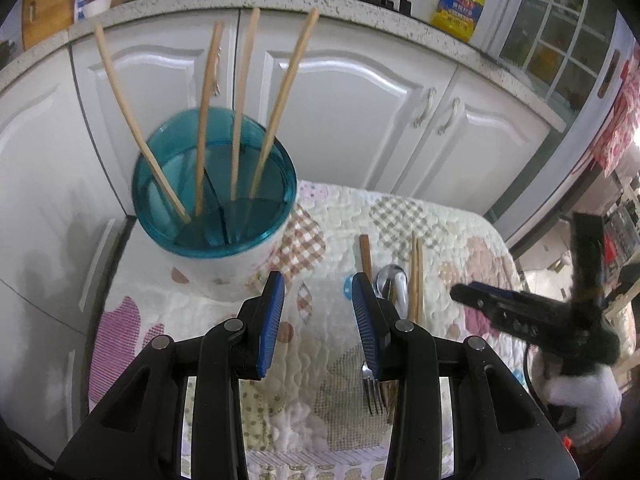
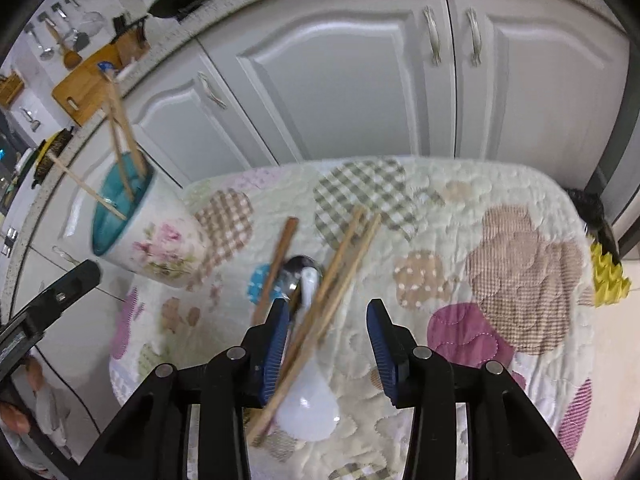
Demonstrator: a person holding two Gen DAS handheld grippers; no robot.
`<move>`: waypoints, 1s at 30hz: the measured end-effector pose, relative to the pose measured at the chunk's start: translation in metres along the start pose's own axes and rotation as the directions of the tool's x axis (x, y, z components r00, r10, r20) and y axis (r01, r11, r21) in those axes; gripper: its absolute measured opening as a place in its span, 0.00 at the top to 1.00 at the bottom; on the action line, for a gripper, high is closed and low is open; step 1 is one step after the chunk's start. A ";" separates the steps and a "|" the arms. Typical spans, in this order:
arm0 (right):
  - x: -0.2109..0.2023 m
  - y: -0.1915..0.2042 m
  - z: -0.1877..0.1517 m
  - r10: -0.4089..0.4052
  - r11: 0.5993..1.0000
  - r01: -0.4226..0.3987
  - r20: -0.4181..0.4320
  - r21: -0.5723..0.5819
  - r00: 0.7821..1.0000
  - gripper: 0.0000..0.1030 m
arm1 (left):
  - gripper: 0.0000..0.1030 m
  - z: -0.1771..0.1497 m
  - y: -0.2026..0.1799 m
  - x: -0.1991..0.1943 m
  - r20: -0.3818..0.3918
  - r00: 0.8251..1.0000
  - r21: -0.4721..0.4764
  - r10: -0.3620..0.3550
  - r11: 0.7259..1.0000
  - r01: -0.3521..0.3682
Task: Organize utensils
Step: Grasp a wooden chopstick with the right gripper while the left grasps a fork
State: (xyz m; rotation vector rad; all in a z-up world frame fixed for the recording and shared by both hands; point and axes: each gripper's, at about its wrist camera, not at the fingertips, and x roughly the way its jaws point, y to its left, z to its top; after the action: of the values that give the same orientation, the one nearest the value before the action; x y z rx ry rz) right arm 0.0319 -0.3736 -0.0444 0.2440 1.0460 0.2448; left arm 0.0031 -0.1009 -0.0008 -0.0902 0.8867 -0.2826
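Observation:
A white flowered utensil holder (image 1: pixel 224 264) with a teal insert stands at the back left of the quilted table and holds several pale chopsticks (image 1: pixel 280 100). My left gripper (image 1: pixel 316 286) hovers open in front of it with nothing between its pads. To its right lies a pile: a brown chopstick (image 1: pixel 365 254), a metal spoon (image 1: pixel 388 274), a pale chopstick pair (image 1: pixel 417 276) and a fork (image 1: pixel 374 394). My right gripper (image 2: pixel 328 306) is open over this pile. The pale chopstick pair (image 2: pixel 340 272) runs between its fingers by the left pad, above a white spoon (image 2: pixel 308 412). The holder (image 2: pixel 160 240) stands to the left.
White cabinet doors (image 1: pixel 352 112) close off the space behind the table, under a counter with an oil bottle (image 1: pixel 458 4). The quilted cover (image 2: pixel 500 248) is bare on the right, with a yellow object (image 2: pixel 608 278) past its right edge. A gloved hand (image 1: pixel 580 400) holds the right gripper.

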 end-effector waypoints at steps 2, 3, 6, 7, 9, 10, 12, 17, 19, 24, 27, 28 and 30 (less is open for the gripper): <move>0.010 -0.007 0.002 0.009 1.000 -0.009 -0.010 0.028 1.000 0.69 | 0.67 -0.002 -0.002 0.005 -0.015 1.000 0.008 -0.001 1.000 0.001; 0.016 -0.012 0.005 0.013 0.999 -0.012 -0.017 0.049 1.000 0.72 | 0.67 -0.003 -0.002 0.007 -0.020 1.000 0.010 -0.002 1.000 0.002; 0.032 -0.023 0.013 0.025 0.995 -0.022 -0.030 0.094 0.999 0.76 | 0.67 -0.005 -0.003 0.012 -0.032 0.999 0.011 0.001 1.000 0.000; 0.038 -0.025 0.016 0.019 0.995 -0.015 -0.039 0.100 0.999 0.77 | 0.67 -0.005 -0.002 0.013 -0.036 0.999 0.011 0.002 1.000 -0.001; 0.047 -0.027 0.021 0.017 0.994 -0.012 -0.053 0.105 0.998 0.79 | 0.67 -0.004 -0.002 0.016 -0.044 0.999 0.013 0.005 1.000 -0.005; 0.051 -0.027 0.024 0.019 0.994 -0.013 -0.057 0.105 0.998 0.79 | 0.67 -0.003 -0.002 0.018 -0.048 0.999 0.014 0.007 1.000 -0.007; 0.058 -0.027 0.031 -0.001 0.995 0.008 -0.067 0.102 0.998 0.79 | 0.67 -0.002 -0.003 0.021 -0.056 0.998 0.021 0.009 1.000 -0.008; 0.076 -0.034 0.045 -0.021 0.992 0.033 -0.102 0.118 0.995 0.79 | 0.67 0.000 -0.012 0.034 -0.078 0.997 0.047 0.013 0.999 -0.009; 0.078 -0.032 0.050 -0.034 0.994 0.044 -0.096 0.101 0.995 0.81 | 0.67 0.000 -0.017 0.041 -0.092 0.996 0.057 0.017 0.998 -0.012; 0.073 -0.035 0.044 -0.007 0.998 0.012 -0.098 0.055 0.995 0.93 | 0.67 0.005 -0.031 0.059 -0.116 0.993 0.088 0.022 0.996 -0.011; 0.060 -0.043 0.032 -0.008 0.999 0.011 -0.101 0.031 0.995 0.95 | 0.67 0.012 -0.036 0.074 -0.133 0.991 0.082 0.024 0.997 -0.013; 0.056 -0.046 0.028 -0.002 1.000 0.005 -0.104 0.030 0.995 0.95 | 0.67 0.014 -0.037 0.079 -0.141 0.990 0.079 0.023 0.997 -0.012; 0.047 -0.055 0.021 -0.010 0.999 0.013 -0.102 0.033 0.995 0.95 | 0.67 0.019 -0.041 0.093 -0.159 0.987 0.073 0.017 0.997 -0.005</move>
State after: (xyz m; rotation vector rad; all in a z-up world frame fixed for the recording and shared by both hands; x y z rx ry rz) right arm 0.0779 -0.4129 -0.0902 0.2576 1.1534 0.2317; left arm 0.0651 -0.1674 -0.0502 0.0049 1.0343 -0.3148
